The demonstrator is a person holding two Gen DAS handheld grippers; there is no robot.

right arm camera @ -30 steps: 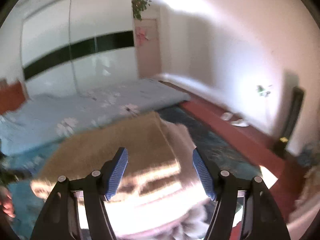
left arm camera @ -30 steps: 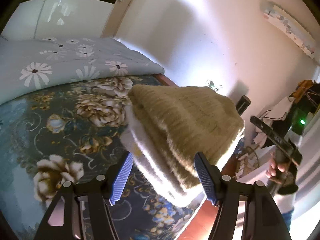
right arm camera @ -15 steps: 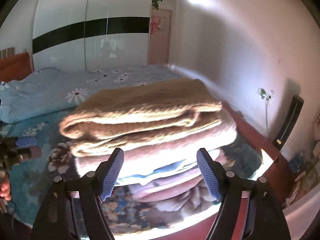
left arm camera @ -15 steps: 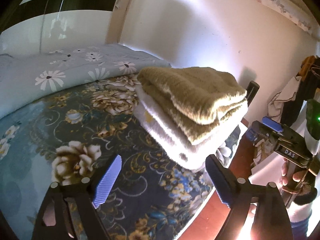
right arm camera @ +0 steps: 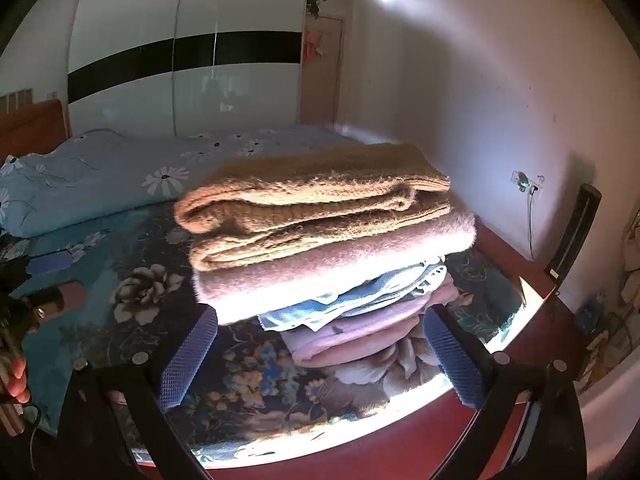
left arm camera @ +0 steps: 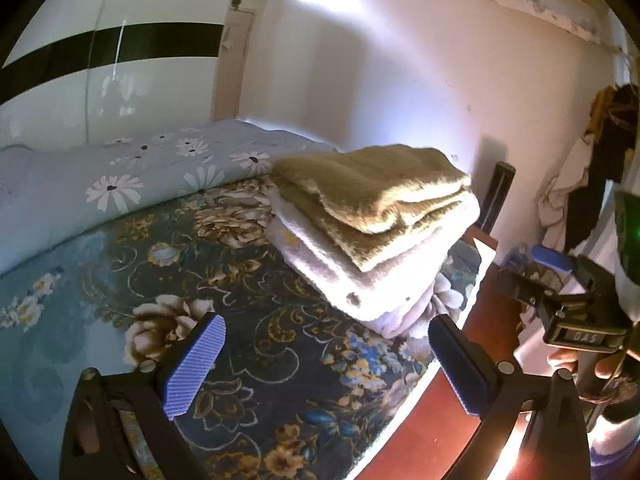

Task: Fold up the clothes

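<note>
Stack of clothes: folded garments piled flat near the foot corner of the bed, close to its lit edge
Top garment: tan ribbed knit sweater, fuzzy nap, folded into a thick rectangle with rounded fold edges
Second layer: pale pink fleecy item, soft pile, wider than the sweater and overhanging the layers below it
Lower layers: thin light-blue cloth with a loose wrinkled edge, over smooth pink folded pieces
Bed cover: dark blue sheet printed with large tan and blue flowers; the stack rests directly on it
Quilt: light blue with white daisies, bunched along the far side of the bed, apart from the stack
Left gripper: black frame, blue ribbed pads, jaws spread wide with nothing between them; stack lies ahead and slightly right, apart from both pads
Right gripper: black frame, blue textured pads, jaws spread wide and holding nothing; stack sits straight ahead, its front edge above the gap between the pads; contact with the pads cannot be told
Wardrobe: glossy white doors with a black horizontal band, behind the bed
Floor: red-brown, smooth, beside the bed edge
</note>
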